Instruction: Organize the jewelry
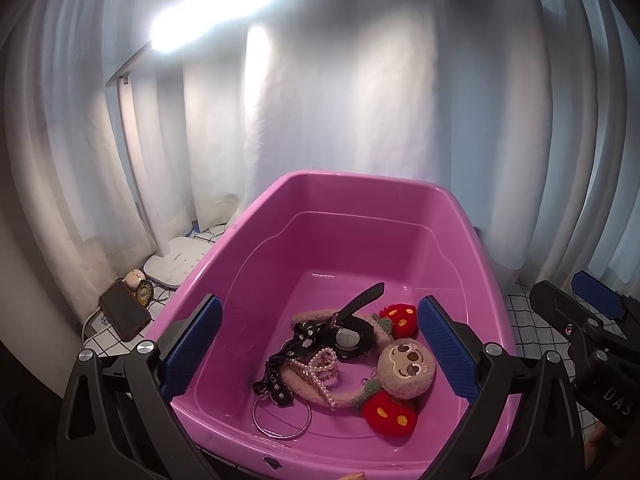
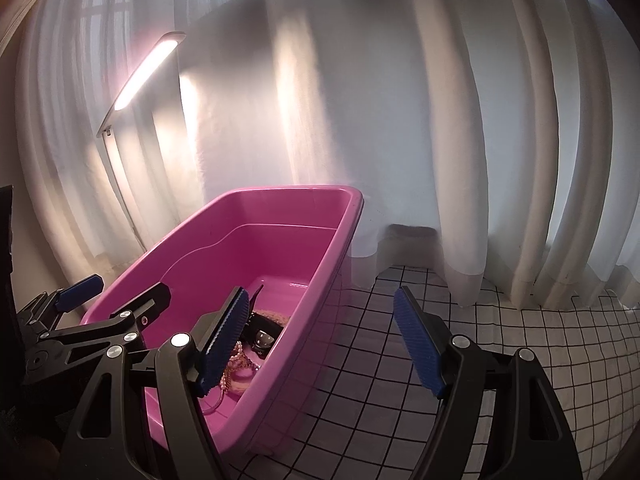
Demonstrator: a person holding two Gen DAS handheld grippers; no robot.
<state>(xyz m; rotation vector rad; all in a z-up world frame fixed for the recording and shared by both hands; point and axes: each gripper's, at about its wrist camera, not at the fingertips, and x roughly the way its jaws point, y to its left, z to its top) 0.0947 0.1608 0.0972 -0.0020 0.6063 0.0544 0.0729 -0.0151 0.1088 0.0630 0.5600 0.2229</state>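
A pink plastic bin (image 1: 224, 264) holds a pile of accessories: a plush headband with a sloth face (image 1: 406, 366) and red balls (image 1: 390, 414), a black watch (image 1: 348, 332), a pearl hair clip (image 1: 320, 372), a black strap, and a silver ring (image 1: 280, 416). My left gripper (image 1: 320, 344) is open and empty, just above the bin's near edge, over the pile. My right gripper (image 2: 324, 340) is open and empty, straddling the bin's right wall (image 2: 320, 292). The watch (image 2: 262, 336) and pearls (image 2: 236, 364) show past its left finger.
The bin stands on a white cloth with a black grid (image 2: 480, 340). White curtains hang behind. A lit desk lamp (image 1: 176, 260), a phone (image 1: 124, 312) and small items lie left of the bin. The right gripper also shows at the right edge of the left wrist view (image 1: 580, 320).
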